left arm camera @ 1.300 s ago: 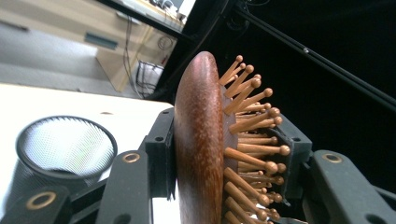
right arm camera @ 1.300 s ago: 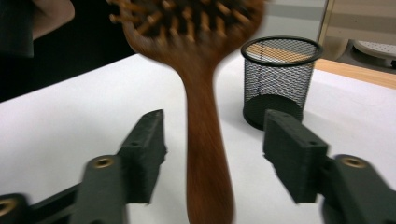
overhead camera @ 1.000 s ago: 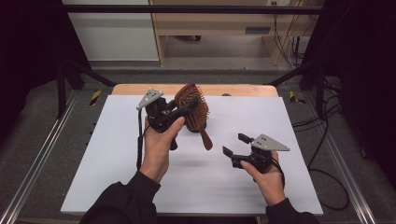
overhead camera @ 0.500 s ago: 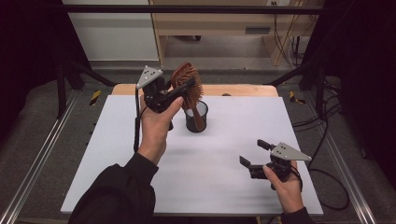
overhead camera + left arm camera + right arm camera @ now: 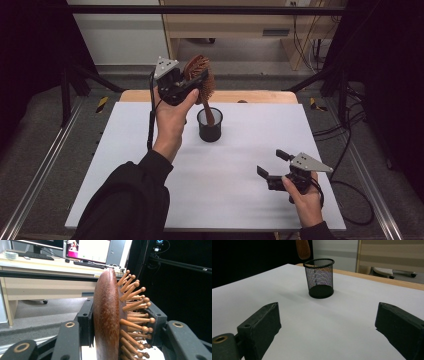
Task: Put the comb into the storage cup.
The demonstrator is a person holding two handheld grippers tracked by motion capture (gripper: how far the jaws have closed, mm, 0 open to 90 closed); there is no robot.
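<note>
My left gripper (image 5: 192, 84) is shut on the head of a brown wooden hairbrush (image 5: 201, 75), held up at the table's far side. In the left gripper view the black pads (image 5: 85, 315) press the brush (image 5: 107, 315) from both sides, bristles to the right. The brush handle (image 5: 208, 112) points down, and its end (image 5: 303, 248) hovers just above the rim of a black mesh cup (image 5: 210, 127), (image 5: 319, 277). My right gripper (image 5: 271, 162), (image 5: 327, 325) rests low near the front right; its jaws have just been opening and stand open with nothing between them.
The white table top (image 5: 125, 160) has a wooden strip (image 5: 260, 96) along its far edge. Metal rails (image 5: 45, 165) run down both sides. Cables (image 5: 350, 200) lie on the floor to the right. A desk with monitors (image 5: 85, 250) stands beyond the table.
My left hand has lifted the brush up and toward the far side, uncovering the mesh cup beneath its handle. My right gripper has drawn back toward the front right, with its jaws a little wider.
</note>
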